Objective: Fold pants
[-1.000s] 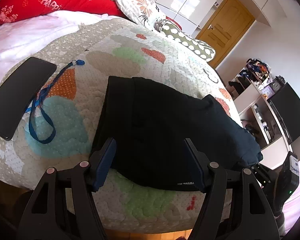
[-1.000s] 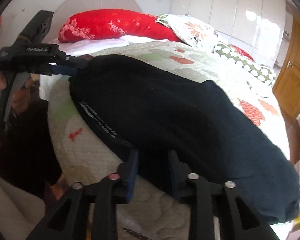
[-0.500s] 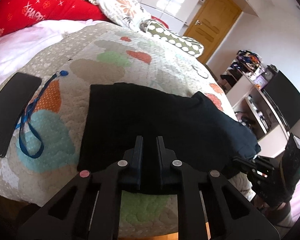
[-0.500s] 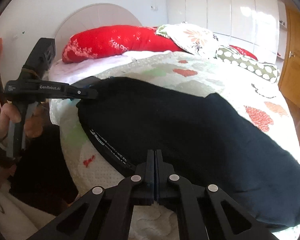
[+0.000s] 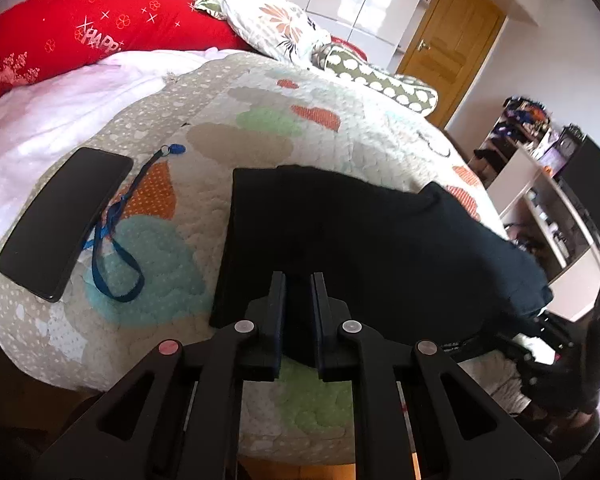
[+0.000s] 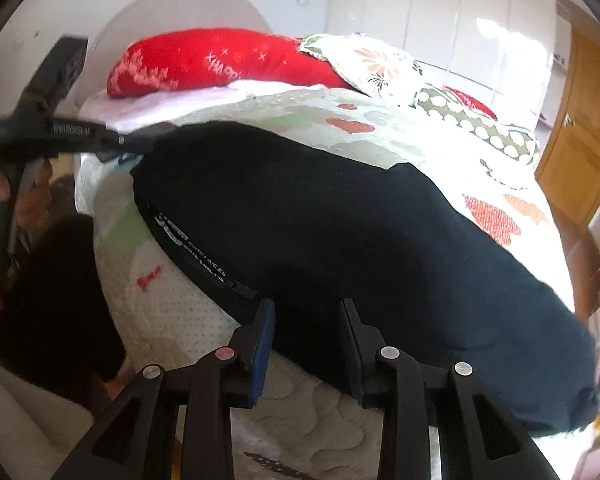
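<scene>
We see the folded black fabric pants lying on the patchwork quilted bedspread, near its front edge. Our left gripper is pinched narrow on the pants' near edge. Our right gripper has just been opening, its fingers apart with the dark waistband edge between them, not pressing.

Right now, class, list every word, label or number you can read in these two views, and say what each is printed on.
"HAPP": white letters on the red pillow, the rest hidden.
White lettering on the waistband of the dark pants: too blurred to read.
Pale lettering on the left tool in the right wrist view: blurred, unreadable.
Red mark on the quilt: illegible.
</scene>
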Tool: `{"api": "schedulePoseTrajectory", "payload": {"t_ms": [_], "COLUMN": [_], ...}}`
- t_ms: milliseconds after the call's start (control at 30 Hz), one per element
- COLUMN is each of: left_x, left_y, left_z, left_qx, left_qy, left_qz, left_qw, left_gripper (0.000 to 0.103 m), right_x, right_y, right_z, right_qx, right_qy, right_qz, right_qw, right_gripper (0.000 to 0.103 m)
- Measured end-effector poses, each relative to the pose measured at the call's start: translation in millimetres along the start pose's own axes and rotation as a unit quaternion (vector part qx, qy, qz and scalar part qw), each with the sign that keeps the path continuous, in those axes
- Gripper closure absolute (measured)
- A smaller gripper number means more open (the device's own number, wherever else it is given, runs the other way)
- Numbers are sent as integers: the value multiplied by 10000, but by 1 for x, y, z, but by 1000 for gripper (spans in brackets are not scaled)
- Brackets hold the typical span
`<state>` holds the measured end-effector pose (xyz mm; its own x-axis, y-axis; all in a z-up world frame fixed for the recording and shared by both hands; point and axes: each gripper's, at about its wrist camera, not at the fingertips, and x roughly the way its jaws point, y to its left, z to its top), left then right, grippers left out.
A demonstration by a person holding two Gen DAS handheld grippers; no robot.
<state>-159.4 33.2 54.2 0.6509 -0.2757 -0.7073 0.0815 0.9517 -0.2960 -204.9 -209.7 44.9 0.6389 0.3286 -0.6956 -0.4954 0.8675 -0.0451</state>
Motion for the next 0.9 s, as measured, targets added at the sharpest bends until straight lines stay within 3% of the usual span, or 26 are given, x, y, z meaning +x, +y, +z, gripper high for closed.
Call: {"api": "schedulePoseTrajectory", "payload": {"t_ms": [67, 167, 267, 333, 567, 733, 900], "left_x": [2, 4, 3, 1, 2, 0, -6], "left_y": [-5, -16, -24, -30, -47, -27, 1], "left_z": [-2, -3, -3, -2, 2, 3, -4], "left_qx": [97, 298, 368, 394, 513, 96, -294], "left_qy": [19, -23, -62, -116, -187, -87, -79], "left_qz": [122, 341, 301, 264, 297, 232, 199], "left_qw": [9999, 9990, 9988, 9988, 9981, 9996, 9993], "left_gripper": [93, 84, 68, 52, 49, 49, 33], "right_x": [-1, -1, 2, 1, -6, -9, -1], "right_y": [-6, -11, -15, -21, -35, -30, -23], "right_z": [1, 1, 2, 0, -4, -3, -4], "right_qx": [302, 538, 629, 777, 1050, 861, 745], "right_qy": [-72, -82, -26, 5, -85, -97, -61], "right_qz": [72, 18, -56, -40, -135, -39, 119], "right_qw": [9995, 9985, 9980, 9970, 9943, 9962, 9971], "right_gripper": [72, 71, 71, 70, 68, 66, 64]}}
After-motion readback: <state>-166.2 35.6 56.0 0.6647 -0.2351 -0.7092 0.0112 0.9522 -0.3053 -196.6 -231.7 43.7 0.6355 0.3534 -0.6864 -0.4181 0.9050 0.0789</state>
